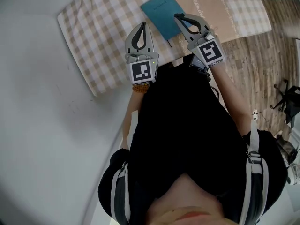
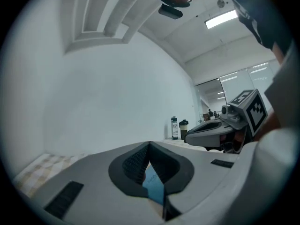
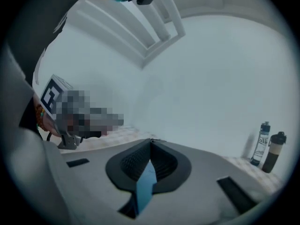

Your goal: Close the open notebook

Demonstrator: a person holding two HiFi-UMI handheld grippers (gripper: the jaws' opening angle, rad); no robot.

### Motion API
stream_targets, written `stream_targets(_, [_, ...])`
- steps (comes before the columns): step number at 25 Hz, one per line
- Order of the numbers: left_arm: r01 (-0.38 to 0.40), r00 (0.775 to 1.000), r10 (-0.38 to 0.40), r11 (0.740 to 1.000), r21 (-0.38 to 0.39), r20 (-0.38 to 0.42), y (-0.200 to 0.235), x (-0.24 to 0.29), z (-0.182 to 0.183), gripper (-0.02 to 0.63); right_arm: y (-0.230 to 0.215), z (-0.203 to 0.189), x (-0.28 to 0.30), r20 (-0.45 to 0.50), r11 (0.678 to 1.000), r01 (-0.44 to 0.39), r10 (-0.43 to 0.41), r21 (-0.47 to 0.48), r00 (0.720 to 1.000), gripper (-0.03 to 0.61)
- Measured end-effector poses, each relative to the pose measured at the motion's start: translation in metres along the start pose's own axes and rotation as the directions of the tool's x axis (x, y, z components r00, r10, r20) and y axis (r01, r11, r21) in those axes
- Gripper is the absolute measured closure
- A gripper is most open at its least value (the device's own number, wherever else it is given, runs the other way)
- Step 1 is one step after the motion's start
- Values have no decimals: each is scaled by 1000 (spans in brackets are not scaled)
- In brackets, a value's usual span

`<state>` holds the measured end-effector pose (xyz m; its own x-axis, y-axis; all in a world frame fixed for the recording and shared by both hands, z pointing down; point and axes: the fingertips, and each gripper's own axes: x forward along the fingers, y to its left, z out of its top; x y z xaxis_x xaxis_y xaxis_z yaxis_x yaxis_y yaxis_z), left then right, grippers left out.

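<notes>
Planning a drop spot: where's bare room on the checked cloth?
Free: the beige-and-white checked cloth left of the closed teal notebook, out to the cloth's edge. Crowded: near the notebook, under the left gripper and right gripper.

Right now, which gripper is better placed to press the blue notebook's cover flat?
Right, probably. In the head view the right gripper overlaps the closed notebook at its edge; the left gripper sits off its corner. Both are shut.

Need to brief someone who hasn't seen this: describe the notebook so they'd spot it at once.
Find the big beige checked cloth. Toward its far edge, beside the tip of the right gripper, lies the notebook. It is the only plain teal thing there, flat and closed, against the cloth's pale checks.
</notes>
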<state>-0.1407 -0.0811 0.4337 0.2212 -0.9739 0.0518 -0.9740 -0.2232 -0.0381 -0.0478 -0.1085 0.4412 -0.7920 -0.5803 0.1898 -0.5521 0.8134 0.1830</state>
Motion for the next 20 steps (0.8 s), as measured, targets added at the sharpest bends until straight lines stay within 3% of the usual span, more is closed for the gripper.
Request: stream_targets(20, [29,999,-28,1000,8,-40,-7,-1,-17,606,-9,-34,-13,-84,996,8,-1,86,996,575])
